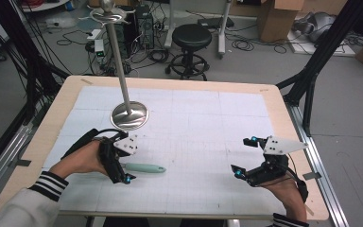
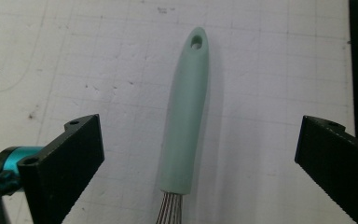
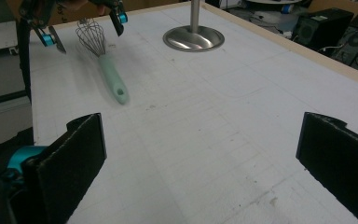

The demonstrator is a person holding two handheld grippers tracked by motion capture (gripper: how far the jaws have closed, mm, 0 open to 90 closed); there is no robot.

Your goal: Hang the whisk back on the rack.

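Note:
A whisk with a mint-green handle (image 1: pixel 145 168) lies flat on the white gridded mat (image 1: pixel 198 127), its handle pointing right. My left gripper (image 1: pixel 125 160) is open, with one jaw on each side of the whisk where the wires meet the handle. In the left gripper view the handle (image 2: pixel 186 116) runs up the middle between the left gripper's (image 2: pixel 198 158) wide-apart jaws, touching neither. The right gripper view shows the whisk (image 3: pixel 107 65) far off, with the left gripper (image 3: pixel 86 28) over its wire head. My right gripper (image 1: pixel 244 157) (image 3: pixel 200 154) is open above bare mat at the right.
A metal stand with a round base (image 1: pixel 129 115) (image 3: pixel 193 38) and a tall pole topped by hooks (image 1: pixel 108 14) rises at the back left of the mat. The wooden table edge (image 1: pixel 283 109) frames the mat. A stool (image 1: pixel 191 40), cables and boxes are on the floor beyond.

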